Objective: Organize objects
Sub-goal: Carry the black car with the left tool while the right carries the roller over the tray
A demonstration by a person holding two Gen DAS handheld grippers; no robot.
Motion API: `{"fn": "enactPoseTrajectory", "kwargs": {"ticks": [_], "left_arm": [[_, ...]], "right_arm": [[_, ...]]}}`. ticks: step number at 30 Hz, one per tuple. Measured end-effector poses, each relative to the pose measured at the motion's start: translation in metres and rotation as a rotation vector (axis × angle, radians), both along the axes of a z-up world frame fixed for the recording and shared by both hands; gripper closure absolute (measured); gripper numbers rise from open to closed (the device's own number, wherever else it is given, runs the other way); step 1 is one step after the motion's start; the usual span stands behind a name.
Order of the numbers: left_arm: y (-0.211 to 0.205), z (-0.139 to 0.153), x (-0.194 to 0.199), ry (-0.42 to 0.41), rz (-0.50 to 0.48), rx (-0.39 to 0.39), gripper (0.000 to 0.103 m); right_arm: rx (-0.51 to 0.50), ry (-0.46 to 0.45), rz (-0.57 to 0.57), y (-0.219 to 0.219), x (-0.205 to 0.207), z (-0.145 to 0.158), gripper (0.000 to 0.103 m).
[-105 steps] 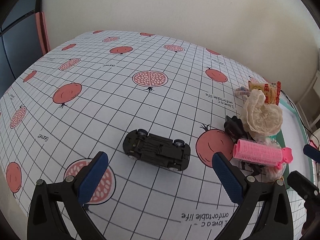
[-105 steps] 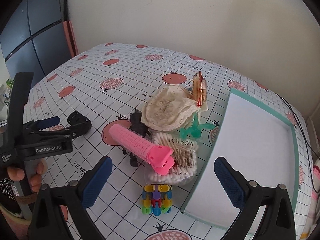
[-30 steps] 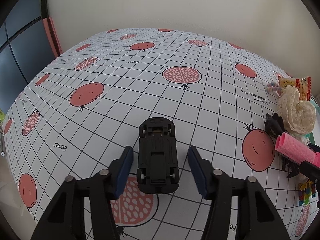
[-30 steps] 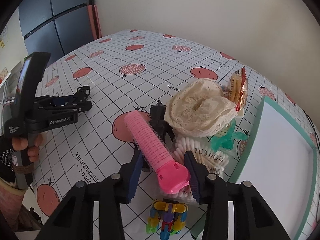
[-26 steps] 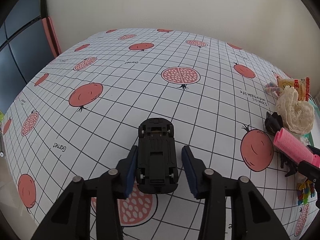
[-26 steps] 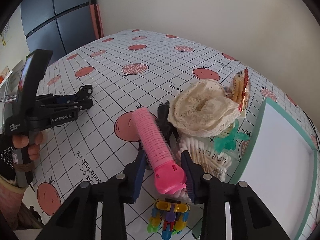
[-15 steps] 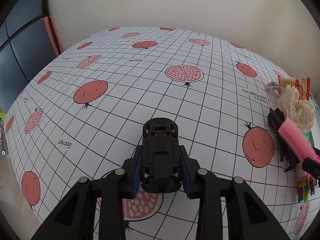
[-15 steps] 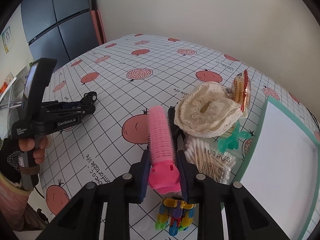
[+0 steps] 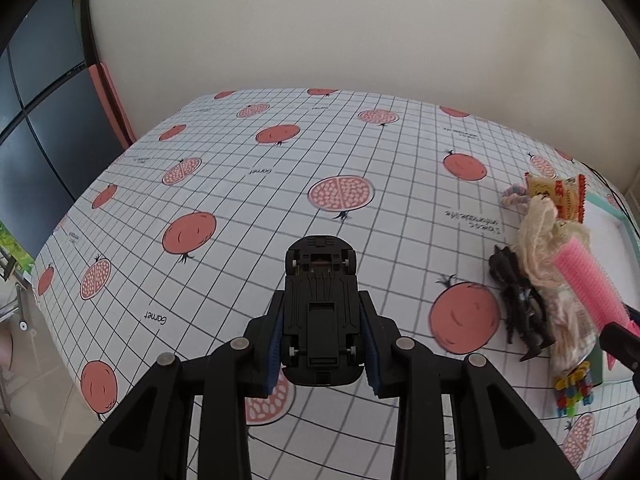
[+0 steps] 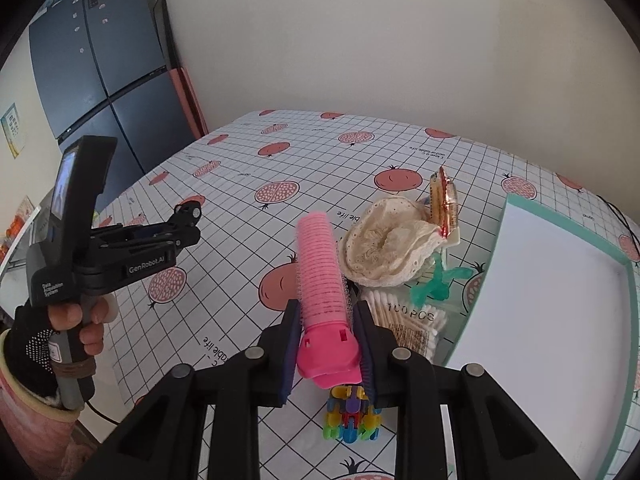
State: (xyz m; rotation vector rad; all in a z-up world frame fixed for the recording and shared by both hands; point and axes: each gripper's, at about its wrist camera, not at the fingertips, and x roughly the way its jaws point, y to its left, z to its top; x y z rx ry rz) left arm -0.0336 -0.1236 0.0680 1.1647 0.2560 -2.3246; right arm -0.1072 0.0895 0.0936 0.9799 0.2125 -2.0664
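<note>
Upside-down, black toy car (image 9: 320, 312); pink ridged hair roller (image 10: 322, 276).

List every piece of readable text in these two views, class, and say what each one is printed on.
"GenRobot.AI": side of the left gripper.
"Data Acquisition System": its handle, small and only just readable.
"100 PCS": bag of cotton swabs.
"Garnet": tablecloth, printed in several places.
"I love a comfortable life": tablecloth, upside down; partly a guess.
Snack packet: red print, too blurred to read.
</note>
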Motion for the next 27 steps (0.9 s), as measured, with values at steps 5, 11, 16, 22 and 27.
{"fn": "enactPoseTrajectory", "kwargs": {"ticks": [5,11,16,22,27], "left_arm": [[0.020,0.024,-0.016,0.006,-0.029,-0.004,0.068],[0.054,0.068,-0.040,0.043,-0.093,0.003,0.068],[0.092,0.108,-0.058,0.088,-0.160,-0.024,0.068],[0.129,0.145,-0.078,0.121,-0.224,0.008,0.068],[0.156,0.168,-0.089,0.160,-0.248,0.027,0.068]], "right_arm": [[-0.025,-0.009,-0.047,0.013,-0.004,0.015,0.075],[-0.026,0.019,-0.126,0.037,-0.010,0.047,0.075],[-0.024,0.047,-0.215,0.063,-0.015,0.074,0.075],[0.010,0.054,-0.320,0.093,-0.023,0.091,0.075],[0.013,0.041,-0.409,0.113,-0.034,0.098,0.075]]}}
